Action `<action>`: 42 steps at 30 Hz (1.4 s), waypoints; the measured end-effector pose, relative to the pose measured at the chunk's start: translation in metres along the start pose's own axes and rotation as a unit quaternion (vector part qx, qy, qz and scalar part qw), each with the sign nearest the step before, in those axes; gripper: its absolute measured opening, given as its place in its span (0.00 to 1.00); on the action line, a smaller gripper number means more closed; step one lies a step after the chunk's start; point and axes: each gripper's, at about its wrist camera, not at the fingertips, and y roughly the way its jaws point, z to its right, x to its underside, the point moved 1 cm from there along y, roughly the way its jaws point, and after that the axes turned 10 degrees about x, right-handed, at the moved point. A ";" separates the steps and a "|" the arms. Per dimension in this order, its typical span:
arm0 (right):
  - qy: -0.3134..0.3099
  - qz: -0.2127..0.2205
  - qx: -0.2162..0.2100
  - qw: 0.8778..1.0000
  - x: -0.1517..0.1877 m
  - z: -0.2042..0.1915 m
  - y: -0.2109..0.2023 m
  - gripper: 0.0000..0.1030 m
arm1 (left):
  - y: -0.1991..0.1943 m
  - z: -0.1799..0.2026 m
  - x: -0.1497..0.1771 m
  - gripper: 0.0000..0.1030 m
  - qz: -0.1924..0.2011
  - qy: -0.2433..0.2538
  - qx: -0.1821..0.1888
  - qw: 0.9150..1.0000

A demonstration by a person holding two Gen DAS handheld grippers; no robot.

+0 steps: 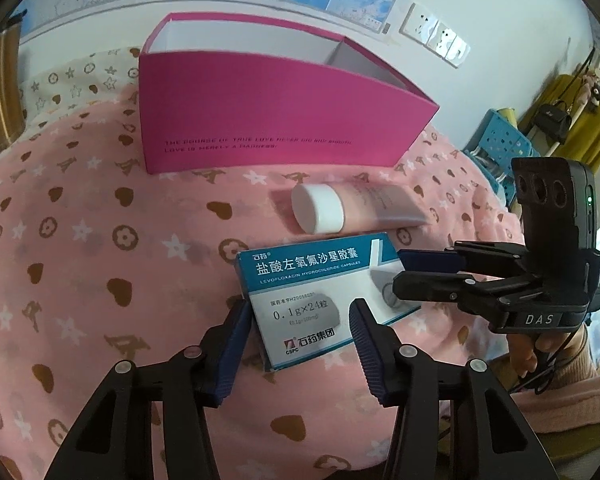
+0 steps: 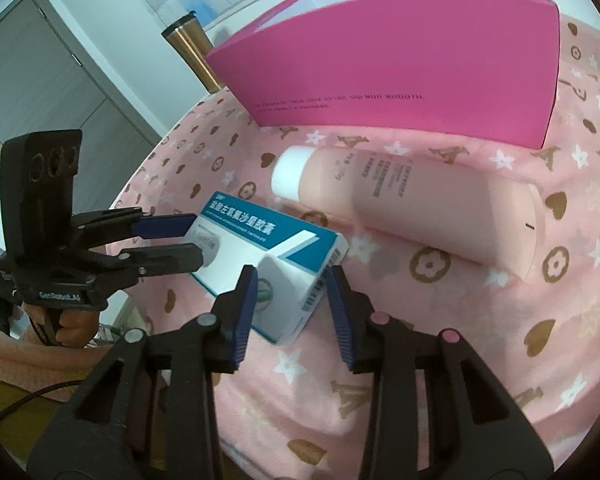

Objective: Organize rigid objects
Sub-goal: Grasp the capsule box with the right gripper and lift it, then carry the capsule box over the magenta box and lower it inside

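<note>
A white-and-teal medicine box (image 1: pixel 300 272) (image 2: pixel 260 240) lies flat on the pink patterned blanket (image 1: pixel 80 260). My left gripper (image 1: pixel 300 308) (image 2: pixel 198 239) straddles one end of it. The left pad sits at the box's edge and the other finger shows in front of its face, and the jaws stand open. My right gripper (image 2: pixel 292 272) (image 1: pixel 398 272) straddles the opposite end, also open, with the box's corner between its blue pads. Just beyond the box lies a pink tube with a white cap (image 1: pixel 380 208) (image 2: pixel 440 208). Behind it stands an open magenta box (image 1: pixel 260 120) (image 2: pixel 400 60) with an inner divider.
A gold tumbler (image 1: pixel 4 80) (image 2: pixel 192 48) stands at the blanket's far edge beside the magenta box. A blue perforated basket (image 1: pixel 504 140) sits off the blanket's side. A person's hand (image 1: pixel 548 344) holds the right gripper's handle. A grey door (image 2: pixel 40 80) is behind the left gripper.
</note>
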 end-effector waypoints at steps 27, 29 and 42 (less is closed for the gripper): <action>-0.022 0.086 0.001 0.996 -0.051 -0.004 -0.046 0.38 | -0.033 0.025 -0.045 0.50 0.079 0.047 -0.014 0.996; -0.026 0.094 0.001 0.995 -0.057 -0.004 -0.049 0.38 | -0.036 0.025 -0.050 0.50 0.084 0.051 -0.019 0.995; -0.037 0.129 -0.002 0.991 -0.098 -0.007 -0.057 0.38 | -0.045 0.023 -0.088 0.50 0.108 0.077 -0.049 0.990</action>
